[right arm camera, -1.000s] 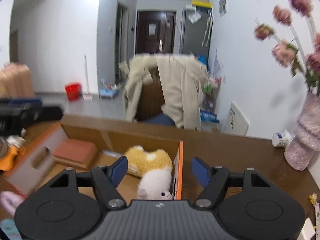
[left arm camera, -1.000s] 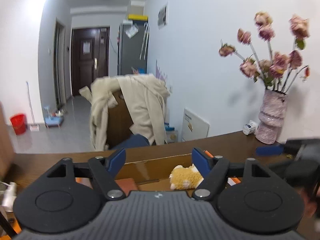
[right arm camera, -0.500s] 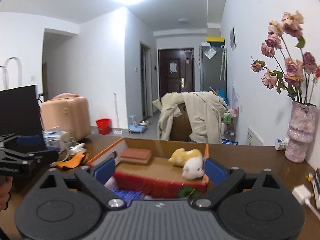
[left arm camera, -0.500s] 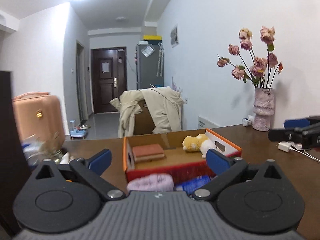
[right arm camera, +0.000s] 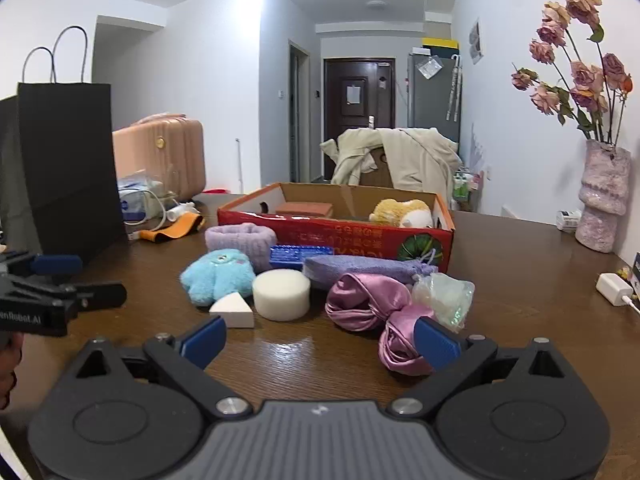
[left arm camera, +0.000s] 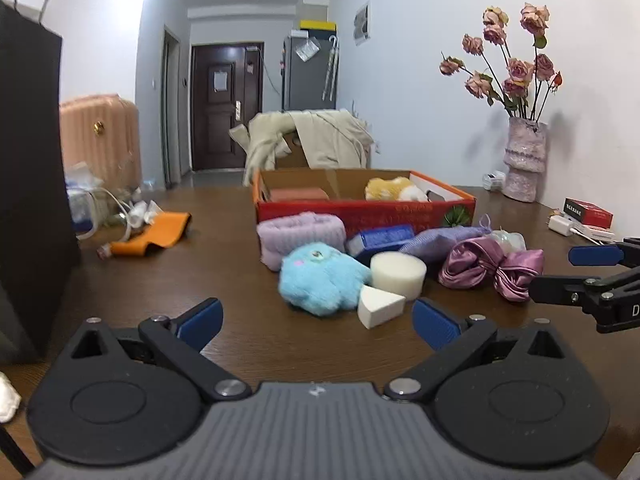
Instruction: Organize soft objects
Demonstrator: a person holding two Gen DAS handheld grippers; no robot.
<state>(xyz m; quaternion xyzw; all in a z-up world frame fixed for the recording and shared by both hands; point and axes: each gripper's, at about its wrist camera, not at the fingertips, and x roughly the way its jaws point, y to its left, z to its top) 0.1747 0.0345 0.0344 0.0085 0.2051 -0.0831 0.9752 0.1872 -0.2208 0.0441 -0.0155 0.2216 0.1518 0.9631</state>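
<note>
On the brown worktop (right arm camera: 500, 248) we see a tall black paper bag (right arm camera: 64, 168) at the left and a pink vase (right arm camera: 604, 196) of dried roses (right arm camera: 576, 68) against the right wall. We find a white charger (right arm camera: 614, 288) near the right edge. Beyond, we make out a peach suitcase (right arm camera: 168, 152), a chair draped in beige clothes (right arm camera: 404, 160), and a dark door (right arm camera: 358, 96).

2 plush toys (right arm camera: 218, 276), 2 sponges (right arm camera: 281, 295), 1 box (right arm camera: 360, 234)

"enRobot.AI" on left gripper (right arm camera: 56, 264)
</note>
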